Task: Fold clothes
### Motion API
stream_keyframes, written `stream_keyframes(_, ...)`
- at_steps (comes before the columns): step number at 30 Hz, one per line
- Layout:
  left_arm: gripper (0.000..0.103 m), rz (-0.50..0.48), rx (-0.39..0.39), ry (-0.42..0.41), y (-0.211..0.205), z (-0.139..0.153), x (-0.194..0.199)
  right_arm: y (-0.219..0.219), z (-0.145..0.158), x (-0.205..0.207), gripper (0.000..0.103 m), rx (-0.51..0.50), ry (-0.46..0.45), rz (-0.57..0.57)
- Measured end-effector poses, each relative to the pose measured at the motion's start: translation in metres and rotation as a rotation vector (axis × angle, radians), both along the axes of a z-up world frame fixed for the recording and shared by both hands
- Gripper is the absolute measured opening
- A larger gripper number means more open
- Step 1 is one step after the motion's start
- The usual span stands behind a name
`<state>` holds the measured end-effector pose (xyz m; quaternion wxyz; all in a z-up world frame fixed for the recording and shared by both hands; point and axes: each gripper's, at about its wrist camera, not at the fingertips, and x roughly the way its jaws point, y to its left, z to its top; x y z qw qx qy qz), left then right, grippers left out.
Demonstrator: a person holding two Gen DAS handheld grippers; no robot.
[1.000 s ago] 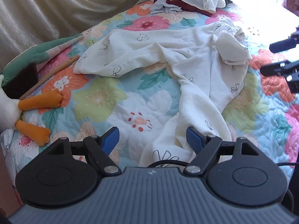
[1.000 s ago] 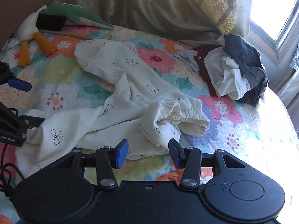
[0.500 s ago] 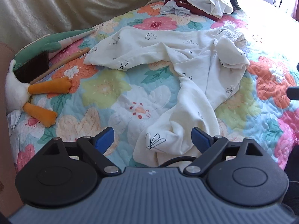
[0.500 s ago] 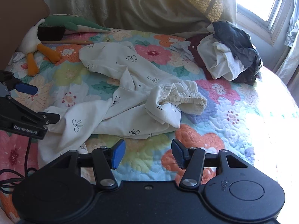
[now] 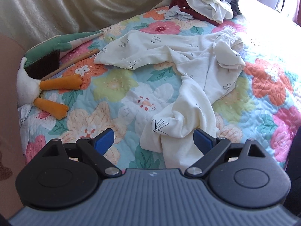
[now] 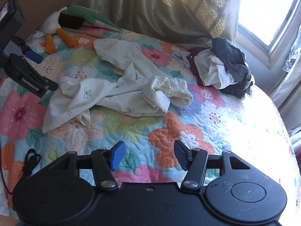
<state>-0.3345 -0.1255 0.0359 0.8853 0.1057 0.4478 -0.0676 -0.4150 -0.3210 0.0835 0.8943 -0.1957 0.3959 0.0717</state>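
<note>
Cream trousers with a black bow print [image 5: 188,75] [image 6: 120,90] lie crumpled on the flowered quilt [image 5: 116,86] [image 6: 169,131], their elastic waistband [image 6: 175,92] bunched at the right. My left gripper [image 5: 154,139] hovers open and wide over the near leg end, and its pads do not touch the cloth. It also shows at the left edge of the right wrist view [image 6: 32,71]. My right gripper [image 6: 149,156] is over bare quilt, short of the trousers. Its jaws are opening and nothing is between them.
A heap of dark, white and maroon clothes [image 5: 207,5] [image 6: 222,69] sits at the far side by the window. A plush duck [image 5: 47,86] [image 6: 56,30] and a brush [image 5: 43,64] lie at the left. A curtain [image 6: 169,9] hangs behind. A black cable [image 6: 31,160] trails on the quilt.
Both grippers have drawn back and up from the trousers, so more of the bed shows. Both pairs of jaws stand wider. The right gripper has left the left wrist view.
</note>
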Motion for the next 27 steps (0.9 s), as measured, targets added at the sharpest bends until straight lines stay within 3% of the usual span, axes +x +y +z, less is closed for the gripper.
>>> stream_keyframes(3, 0.092, 0.052, -0.020, 0.006, 0.008, -0.004, 0.009, -0.004, 0.007, 0.008, 0.066, -0.011, -0.044, -0.037)
stream_keyframes(6, 0.092, 0.048, -0.083, 0.040, 0.011, -0.012, 0.017, -0.006, 0.010, 0.030, 0.066, -0.005, -0.028, -0.033)
stream_keyframes(10, 0.092, 0.000, -0.134, 0.060, 0.005, -0.029, 0.022, -0.005, 0.004, 0.063, 0.067, -0.102, -0.054, 0.069)
stream_keyframes(14, 0.092, -0.052, -0.151, 0.068, 0.000, -0.047, 0.025, -0.023, -0.017, 0.105, 0.067, 0.042, 0.045, 0.135)
stream_keyframes(20, 0.092, -0.101, -0.223, 0.145, -0.005, -0.068, 0.032, -0.019, -0.065, 0.147, 0.067, 0.144, -0.037, 0.136)
stream_keyframes(22, 0.093, -0.122, -0.212, 0.171, -0.010, -0.074, 0.034, -0.016, -0.081, 0.167, 0.066, 0.186, -0.044, 0.138)
stream_keyframes(24, 0.094, -0.135, -0.186, 0.177, -0.014, -0.080, 0.035, -0.016, -0.093, 0.179, 0.053, 0.204, -0.023, 0.072)
stream_keyframes(25, 0.091, -0.151, -0.186, 0.168, -0.015, -0.082, 0.034, -0.016, -0.099, 0.185, 0.026, 0.213, -0.012, 0.036)
stream_keyframes(26, 0.088, -0.175, -0.184, 0.143, -0.016, -0.083, 0.031, -0.021, -0.102, 0.184, 0.006, 0.251, 0.012, 0.022)
stream_keyframes(27, 0.066, -0.188, -0.164, 0.117, -0.016, -0.082, 0.030, -0.024, -0.102, 0.179, 0.005, 0.253, 0.008, 0.014)
